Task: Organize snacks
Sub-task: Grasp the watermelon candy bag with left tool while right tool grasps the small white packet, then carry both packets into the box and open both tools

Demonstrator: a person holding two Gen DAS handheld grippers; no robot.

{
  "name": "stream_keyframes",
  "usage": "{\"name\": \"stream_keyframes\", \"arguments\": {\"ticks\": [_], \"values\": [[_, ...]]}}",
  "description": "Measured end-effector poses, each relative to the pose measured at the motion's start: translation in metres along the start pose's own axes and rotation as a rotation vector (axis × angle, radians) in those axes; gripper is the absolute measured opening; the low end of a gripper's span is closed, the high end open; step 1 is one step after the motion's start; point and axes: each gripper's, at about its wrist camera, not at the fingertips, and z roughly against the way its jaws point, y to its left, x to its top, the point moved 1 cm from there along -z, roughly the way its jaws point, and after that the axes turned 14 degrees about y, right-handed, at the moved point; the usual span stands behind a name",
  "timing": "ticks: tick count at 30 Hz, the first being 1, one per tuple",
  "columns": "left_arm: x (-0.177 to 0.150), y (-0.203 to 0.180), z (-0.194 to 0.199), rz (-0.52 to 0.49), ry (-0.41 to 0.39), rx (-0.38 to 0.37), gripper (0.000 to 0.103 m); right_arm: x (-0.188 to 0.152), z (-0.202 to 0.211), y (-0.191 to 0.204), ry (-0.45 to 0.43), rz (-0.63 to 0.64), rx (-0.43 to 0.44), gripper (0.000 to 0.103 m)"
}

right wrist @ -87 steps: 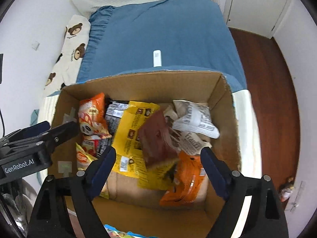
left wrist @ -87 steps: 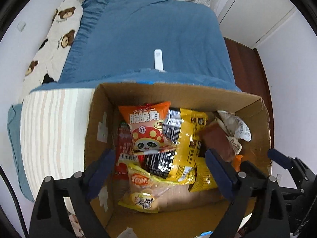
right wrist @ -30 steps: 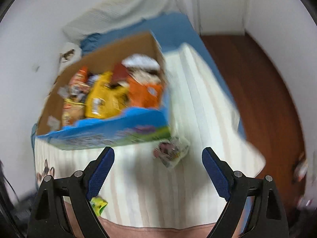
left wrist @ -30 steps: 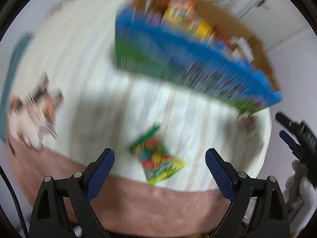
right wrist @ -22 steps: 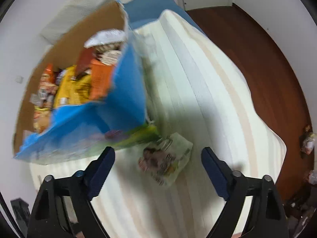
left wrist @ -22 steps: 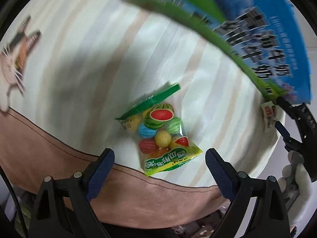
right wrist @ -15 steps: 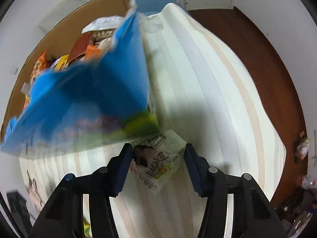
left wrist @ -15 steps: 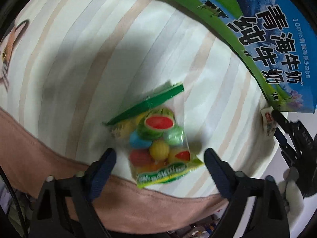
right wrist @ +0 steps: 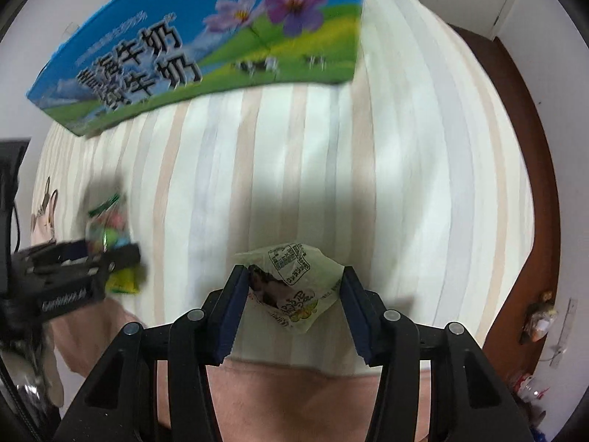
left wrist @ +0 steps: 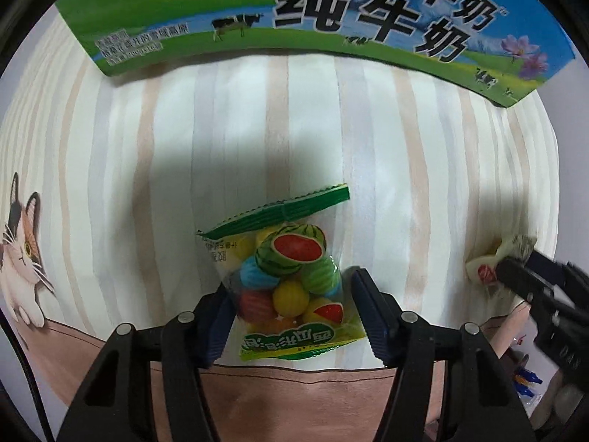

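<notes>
Left wrist view has the left gripper (left wrist: 291, 315) pointing down at a clear plastic bag of fruit-shaped candies with a green sealed top (left wrist: 285, 280), lying on the cream bed cover with beige and pale blue stripes (left wrist: 184, 147). Its jaws are closing, the bag's lower half sits right between the blue pads (left wrist: 370, 313), and I can't see them properly pressing it yet.

Right wrist view is much the same: the right gripper (right wrist: 291, 309) has its pads either side of a pale green snack packet with a dark picture on it (right wrist: 294, 283) and looks to be pinching it at both edges, packet down on the same cover.

Up ahead of both grippers stands the blue and green milk carton box with cows and purple flowers (left wrist: 294, 11). From down here I can't see into it.

So as far as progress goes, I'd say we're mid-way through a round: two loose snacks being grabbed, nothing lifted. What's left is raising both and dropping them in the box, I guess. I spot no other loose snacks on the bed.
</notes>
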Motion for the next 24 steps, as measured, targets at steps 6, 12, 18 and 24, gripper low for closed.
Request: {"name": "stream_keyframes", "arguments": {"ticks": [6,12,18,24], "values": [[0.009,0.012,-0.010,0.069,0.035,-0.073,0.063,0.002,-0.003,-0.027,-0.011,-0.118,0.085,0.060],[0.019,0.025,-0.005,0.085,0.037,-0.083,0.063,0.008,-0.007,-0.018,-0.008,-0.140,0.081,0.067],[0.008,0.041,0.002,0.078,0.001,-0.060,0.048,0.017,-0.018,0.008,-0.053,-0.107,0.019,0.059],[-0.004,0.038,0.018,0.049,-0.035,-0.043,0.047,0.015,-0.017,0.034,-0.095,-0.072,-0.003,0.051]]}}
